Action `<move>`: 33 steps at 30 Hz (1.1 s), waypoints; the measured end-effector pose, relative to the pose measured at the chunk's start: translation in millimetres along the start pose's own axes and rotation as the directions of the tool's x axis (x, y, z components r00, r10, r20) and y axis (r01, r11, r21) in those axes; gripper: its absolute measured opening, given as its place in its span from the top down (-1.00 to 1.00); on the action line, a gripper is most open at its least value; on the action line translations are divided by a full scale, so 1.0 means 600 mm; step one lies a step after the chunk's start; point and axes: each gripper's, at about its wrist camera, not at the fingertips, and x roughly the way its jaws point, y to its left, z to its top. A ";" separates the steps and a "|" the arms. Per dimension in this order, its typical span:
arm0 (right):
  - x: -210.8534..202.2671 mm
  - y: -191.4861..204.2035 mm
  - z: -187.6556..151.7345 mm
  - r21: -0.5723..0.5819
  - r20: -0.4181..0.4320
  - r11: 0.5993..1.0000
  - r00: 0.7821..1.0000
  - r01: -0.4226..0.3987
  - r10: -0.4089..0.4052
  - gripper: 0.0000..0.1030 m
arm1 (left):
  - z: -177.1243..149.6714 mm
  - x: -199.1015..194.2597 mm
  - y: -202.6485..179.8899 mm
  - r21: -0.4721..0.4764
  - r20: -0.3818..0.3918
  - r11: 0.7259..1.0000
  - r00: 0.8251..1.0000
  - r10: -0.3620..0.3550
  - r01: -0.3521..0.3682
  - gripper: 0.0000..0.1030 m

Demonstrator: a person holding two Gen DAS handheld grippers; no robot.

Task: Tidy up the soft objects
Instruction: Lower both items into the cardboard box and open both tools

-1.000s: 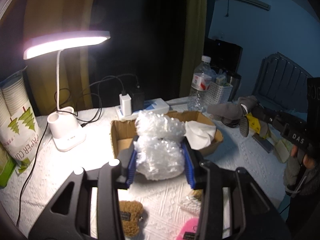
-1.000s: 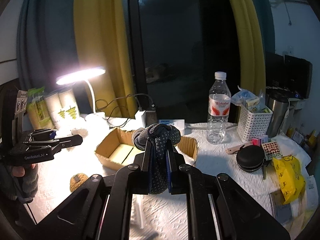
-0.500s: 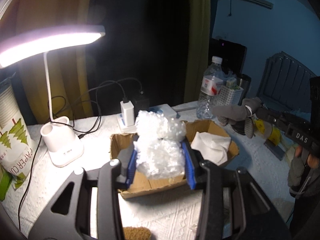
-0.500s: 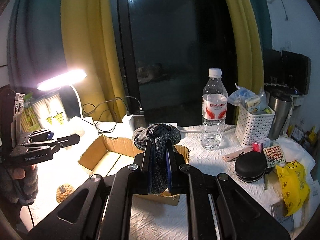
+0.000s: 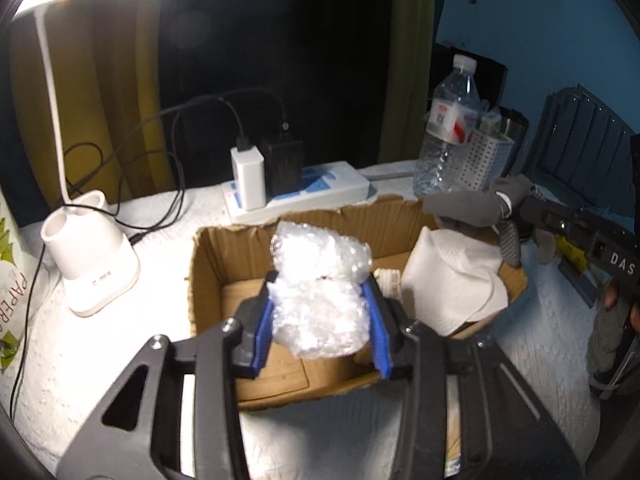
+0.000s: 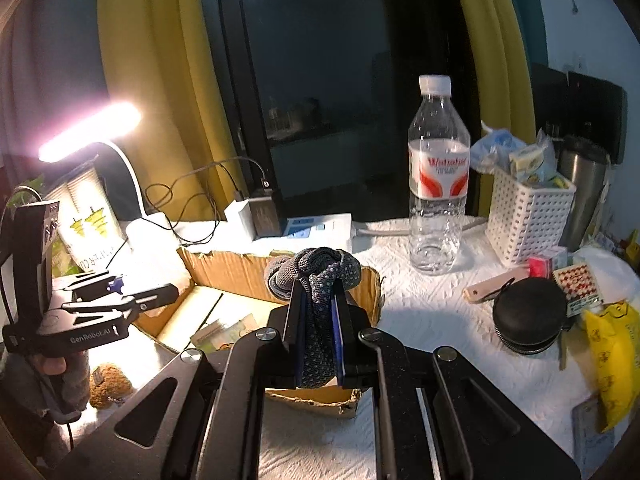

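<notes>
My left gripper [image 5: 318, 320] is shut on a wad of clear bubble wrap [image 5: 318, 288] and holds it over the open cardboard box [image 5: 208, 264]. A folded white tissue [image 5: 448, 288] lies in the box's right end. My right gripper [image 6: 318, 328] is shut on a rolled grey knit sock [image 6: 316, 276] above the box's near right edge [image 6: 368, 292]. The left gripper also shows at the left of the right wrist view [image 6: 120, 300]. The right gripper with the sock shows at the right of the left wrist view [image 5: 472, 208].
A lit desk lamp [image 5: 92, 276] stands left of the box, a power strip with chargers [image 5: 296, 196] behind it. A water bottle [image 6: 438, 176], white basket [image 6: 528, 216], steel flask [image 6: 584, 192], black round case [image 6: 528, 316] and yellow bag [image 6: 612, 360] stand right. A brown plush toy [image 6: 110, 384] lies front left.
Both grippers have moved forward toward the box. The bubble wrap is now over the box interior, and the sock is over the box's near right edge.
</notes>
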 end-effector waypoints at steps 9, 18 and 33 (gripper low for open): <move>0.054 -0.001 -0.020 0.003 -0.067 1.000 0.998 0.008 -0.008 0.76 | -0.016 0.064 -0.008 -0.004 -0.132 1.000 0.991 0.004 -0.004 0.18; 0.083 0.023 -0.040 -0.046 -0.165 0.999 0.986 -0.010 0.002 0.45 | -0.010 0.061 -0.011 -0.029 -0.150 0.998 0.987 -0.064 0.060 0.00; -0.004 0.060 -0.030 -0.062 -0.118 0.998 0.993 0.017 -0.024 0.02 | -0.003 -0.047 -0.014 -0.028 -0.043 0.998 0.997 -0.058 0.056 -0.47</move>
